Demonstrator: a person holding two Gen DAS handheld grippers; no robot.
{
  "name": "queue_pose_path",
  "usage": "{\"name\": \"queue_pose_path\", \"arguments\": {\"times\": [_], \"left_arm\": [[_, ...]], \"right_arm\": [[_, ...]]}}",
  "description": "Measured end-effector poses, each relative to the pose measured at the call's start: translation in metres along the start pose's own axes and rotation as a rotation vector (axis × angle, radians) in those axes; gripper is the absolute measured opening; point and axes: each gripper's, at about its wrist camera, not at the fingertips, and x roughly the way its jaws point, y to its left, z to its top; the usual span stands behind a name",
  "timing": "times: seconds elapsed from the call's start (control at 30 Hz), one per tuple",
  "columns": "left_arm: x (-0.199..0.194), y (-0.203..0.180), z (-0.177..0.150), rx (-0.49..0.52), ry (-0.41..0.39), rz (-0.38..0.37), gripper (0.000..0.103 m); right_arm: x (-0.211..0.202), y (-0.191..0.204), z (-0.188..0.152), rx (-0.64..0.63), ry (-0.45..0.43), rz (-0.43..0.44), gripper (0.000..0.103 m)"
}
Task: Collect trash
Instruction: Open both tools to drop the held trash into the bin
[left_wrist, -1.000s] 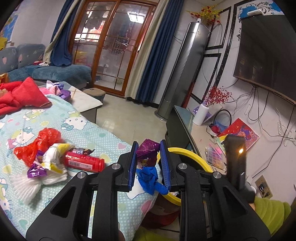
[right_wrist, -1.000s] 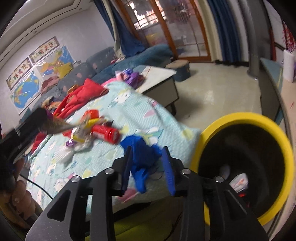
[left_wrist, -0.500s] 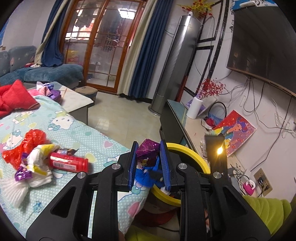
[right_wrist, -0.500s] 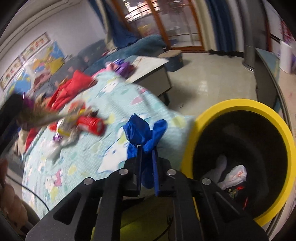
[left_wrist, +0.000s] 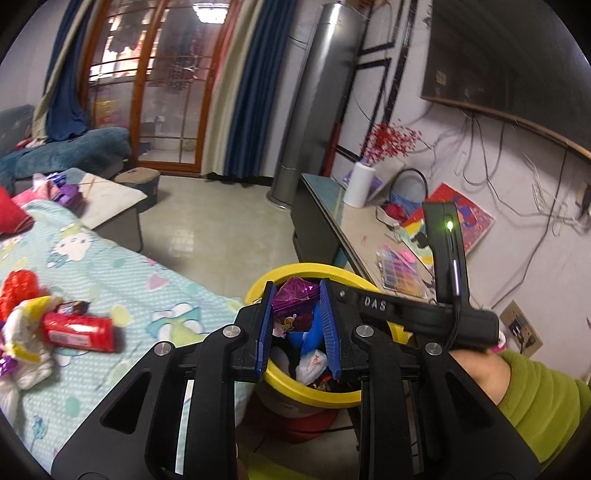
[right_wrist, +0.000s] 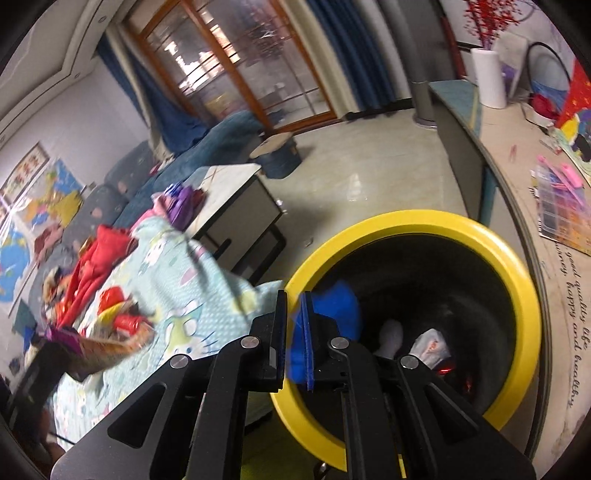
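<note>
Bin (right_wrist: 524, 295) beside bed (left_wrist: 147, 280) edge, mouth open and part-filled. Left hand-held gripper (left_wrist: 297, 299) above bin rim, clamped on purple wrapper (left_wrist: 295, 301). Right hand-held gripper (right_wrist: 293, 301) over near rim, pinched tight on blue glove (right_wrist: 332, 306). Red can (left_wrist: 79, 328) left of bin, on bed.

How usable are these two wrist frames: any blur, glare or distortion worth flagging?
Left wrist view: the left gripper and its purple wrapper are sharp, the red tube is smeared, and strong fisheye bends the doorframe. Right wrist view: the right gripper is crisp, the bedspread and trash pile streak with motion, and the yellow bin interior is dark.
</note>
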Motion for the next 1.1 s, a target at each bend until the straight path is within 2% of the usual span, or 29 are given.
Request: {"name": "queue_pose_path", "arguments": {"times": [0.2,0.43,0.5,0.63,0.7,0.83,0.9,0.97,1.03,1.1], "left_arm": [[0.03,-0.013,-0.005,0.028,0.065,-0.055,0.018],[0.072,-0.02,-0.015,0.048,0.157,-0.072,0.018],[0.082,-0.022,-0.016,0.044,0.175,-0.069,0.025],[0.091,-0.02,-0.015,0.033,0.183,-0.057,0.038],[0.092,-0.019,-0.014,0.027,0.182,-0.051,0.051],[0.085,-0.011,-0.013,0.001,0.169,-0.024,0.067],[0.082,-0.006,-0.012,-0.021,0.163,-0.008,0.082],[0.077,-0.001,-0.01,-0.036,0.156,0.005,0.09],[0.069,0.004,-0.008,-0.045,0.141,0.027,0.092],[0.065,0.005,-0.006,-0.044,0.13,0.055,0.092]], "right_arm": [[-0.011,-0.023,0.009,0.071,-0.045,-0.037,0.008],[-0.02,-0.047,0.015,0.14,-0.067,-0.068,0.009],[-0.019,-0.049,0.015,0.146,-0.063,-0.07,0.009],[-0.02,-0.053,0.015,0.158,-0.062,-0.071,0.021],[-0.02,-0.052,0.015,0.159,-0.063,-0.072,0.022],[-0.021,-0.051,0.017,0.16,-0.074,-0.073,0.034],[-0.022,-0.05,0.017,0.157,-0.078,-0.075,0.04],[-0.022,-0.048,0.017,0.15,-0.081,-0.078,0.041],[-0.023,-0.047,0.018,0.146,-0.088,-0.079,0.053],[-0.025,-0.044,0.018,0.141,-0.097,-0.078,0.059]]}}
